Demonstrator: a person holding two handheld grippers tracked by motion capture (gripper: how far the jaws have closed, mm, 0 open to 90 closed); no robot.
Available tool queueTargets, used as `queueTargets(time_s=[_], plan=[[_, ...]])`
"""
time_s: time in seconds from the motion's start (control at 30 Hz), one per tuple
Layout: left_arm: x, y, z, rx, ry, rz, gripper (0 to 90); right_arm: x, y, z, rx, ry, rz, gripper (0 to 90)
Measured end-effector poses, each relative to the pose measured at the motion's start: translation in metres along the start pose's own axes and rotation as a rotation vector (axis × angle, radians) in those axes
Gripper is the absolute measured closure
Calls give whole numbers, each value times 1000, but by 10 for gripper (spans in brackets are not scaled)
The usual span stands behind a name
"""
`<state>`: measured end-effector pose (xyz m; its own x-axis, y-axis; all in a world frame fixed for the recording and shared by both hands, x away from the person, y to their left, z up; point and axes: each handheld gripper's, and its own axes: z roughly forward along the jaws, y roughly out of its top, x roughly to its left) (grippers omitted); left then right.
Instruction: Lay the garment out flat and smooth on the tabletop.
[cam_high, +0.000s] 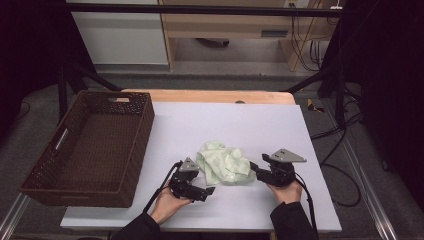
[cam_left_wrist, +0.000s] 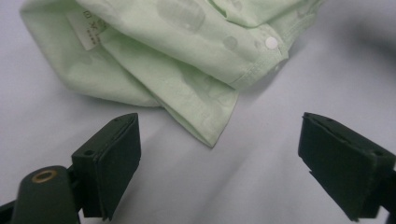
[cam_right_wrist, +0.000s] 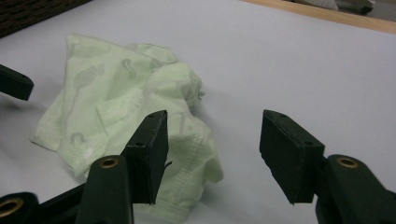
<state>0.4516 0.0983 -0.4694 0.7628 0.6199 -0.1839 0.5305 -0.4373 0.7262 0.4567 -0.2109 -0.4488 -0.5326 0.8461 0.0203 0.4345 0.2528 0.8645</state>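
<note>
I start from the white table, which carries everything; its far and right stretches, from twelve round to three o'clock, lie bare and give me ample room to swing either hand. At nine o'clock the brown wicker basket sits on the table's left edge, its near corner hanging out toward the floor, so I would keep any sweep to that side gentle. At the table's centre, a little toward six, lies the pale green garment, crumpled in a loose heap with a snap button and a hemmed corner turned my way. My left gripper waits at the heap's seven o'clock with its jaws spread wide and nothing between them, the hemmed corner just ahead of the pads. My right gripper sits at its three o'clock, jaws also apart, one pad beside a fold but not pinching it. I judge this is the moment between grips: the next move calls for choosing two edges and closing on each.
</note>
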Motion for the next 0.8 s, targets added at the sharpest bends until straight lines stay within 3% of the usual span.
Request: queueTargets(time_s=[0.07,0.27,0.4,0.47,0.67,0.8], plan=[[0,2,2,7,32,3,154,2,1,0,-5,15,9,406],[12,4,11,-25,26,-90,425,10,5,2,0,66,-2,364],[15,3,14,-29,40,-103,517,11,4,10,23,74,4,347],[15,3,16,-38,27,-111,571,10,3,14,32,75,6,359],[13,3,21,-33,24,-111,757,8,2,20,50,111,36,543],[12,2,22,-32,26,-94,844,7,2,21,73,121,24,728]])
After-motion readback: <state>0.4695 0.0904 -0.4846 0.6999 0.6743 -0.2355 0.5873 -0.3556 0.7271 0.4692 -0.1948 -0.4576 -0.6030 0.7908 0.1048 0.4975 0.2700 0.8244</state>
